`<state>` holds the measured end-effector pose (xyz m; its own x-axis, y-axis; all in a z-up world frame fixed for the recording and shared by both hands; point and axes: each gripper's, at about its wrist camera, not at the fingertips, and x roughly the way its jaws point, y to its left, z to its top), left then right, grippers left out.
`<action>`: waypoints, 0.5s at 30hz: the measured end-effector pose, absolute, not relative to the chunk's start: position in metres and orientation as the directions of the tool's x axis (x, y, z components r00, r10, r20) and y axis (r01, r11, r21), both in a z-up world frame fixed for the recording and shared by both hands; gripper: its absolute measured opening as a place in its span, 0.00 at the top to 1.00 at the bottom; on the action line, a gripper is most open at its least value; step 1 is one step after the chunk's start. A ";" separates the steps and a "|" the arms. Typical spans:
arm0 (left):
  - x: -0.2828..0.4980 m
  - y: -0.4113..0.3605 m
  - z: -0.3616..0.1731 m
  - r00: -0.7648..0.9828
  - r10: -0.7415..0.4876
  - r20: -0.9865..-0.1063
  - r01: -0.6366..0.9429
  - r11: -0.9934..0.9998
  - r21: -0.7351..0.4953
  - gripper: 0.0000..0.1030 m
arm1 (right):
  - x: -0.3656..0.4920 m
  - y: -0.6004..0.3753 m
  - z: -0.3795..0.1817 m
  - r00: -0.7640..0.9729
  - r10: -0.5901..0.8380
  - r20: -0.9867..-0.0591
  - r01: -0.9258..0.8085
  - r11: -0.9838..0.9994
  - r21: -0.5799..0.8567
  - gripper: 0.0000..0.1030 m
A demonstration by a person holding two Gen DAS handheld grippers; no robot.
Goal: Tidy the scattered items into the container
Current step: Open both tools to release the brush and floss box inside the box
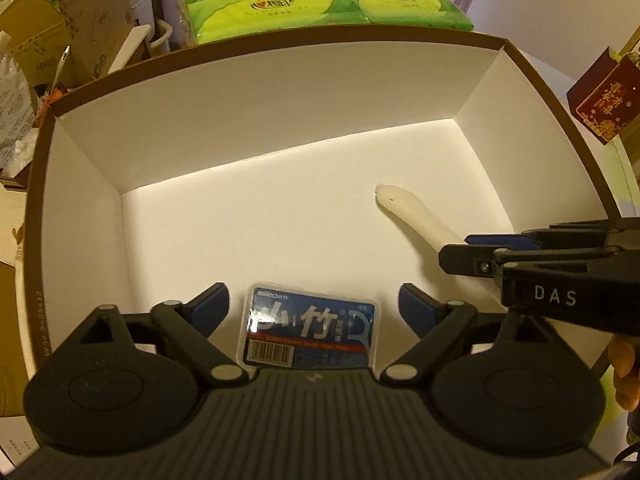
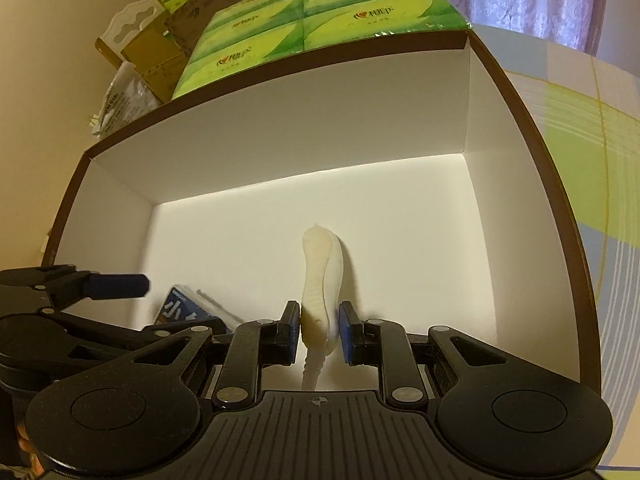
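Inside the box, both grippers hung over the white floor. The left gripper stood with its blue-padded fingers spread wide, and a blue floss pack lay flat on the floor between them, touching neither pad; its barcode faced the camera's near left. The right gripper had its jaws drawn in close about a white toy, a long, pale, ribbed piece of soft-looking stuff. Its left pad lay against the toy's side, while a thin gap showed at the right pad, so whether the grip was firm could not be told for sure. The toy reached forward from the jaws, its rounded tip pointing toward the far wall, and its thin tail trailed back under the gripper body. From the left wrist view the toy showed as slanting across the floor on the right side of the box, its near end hidden behind the right gripper, whose arm bore the letters DAS. From the right wrist view the floss pack lay to the left of the toy, partly covered by the left gripper. Beyond the box's far brown rim stood a green tissue pack, with cardboard boxes to its left and a checked cloth under the box on the right.
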<state>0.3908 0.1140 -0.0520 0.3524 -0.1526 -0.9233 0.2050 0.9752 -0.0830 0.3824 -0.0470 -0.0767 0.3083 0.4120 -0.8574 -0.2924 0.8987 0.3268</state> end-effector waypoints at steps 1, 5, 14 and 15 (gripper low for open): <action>0.392 0.115 -0.050 0.353 -0.153 -0.923 0.204 0.975 -0.083 0.12 | 0.382 -0.047 -0.077 0.304 0.414 -0.858 -0.293 0.898 0.329 0.70; 0.394 0.120 -0.044 0.360 -0.163 -0.919 0.181 0.978 -0.102 0.10 | 0.380 -0.054 -0.073 0.351 0.390 -0.851 -0.275 0.912 0.305 0.27; 0.382 0.120 -0.031 0.390 -0.134 -0.911 0.169 0.983 -0.073 0.10 | 0.367 -0.057 -0.048 0.362 0.414 -0.835 -0.317 0.897 0.308 0.18; 0.381 0.121 -0.031 0.392 -0.132 -0.910 0.168 0.983 -0.070 0.10 | 0.363 -0.056 -0.045 0.364 0.418 -0.833 -0.333 0.893 0.302 0.16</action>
<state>0.3808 0.1205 -0.0307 0.3920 -0.1321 -0.9104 0.1683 0.9832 -0.0703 0.3629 -0.0564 -0.0451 0.3636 0.4175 -0.8328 -0.3333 0.8931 0.3022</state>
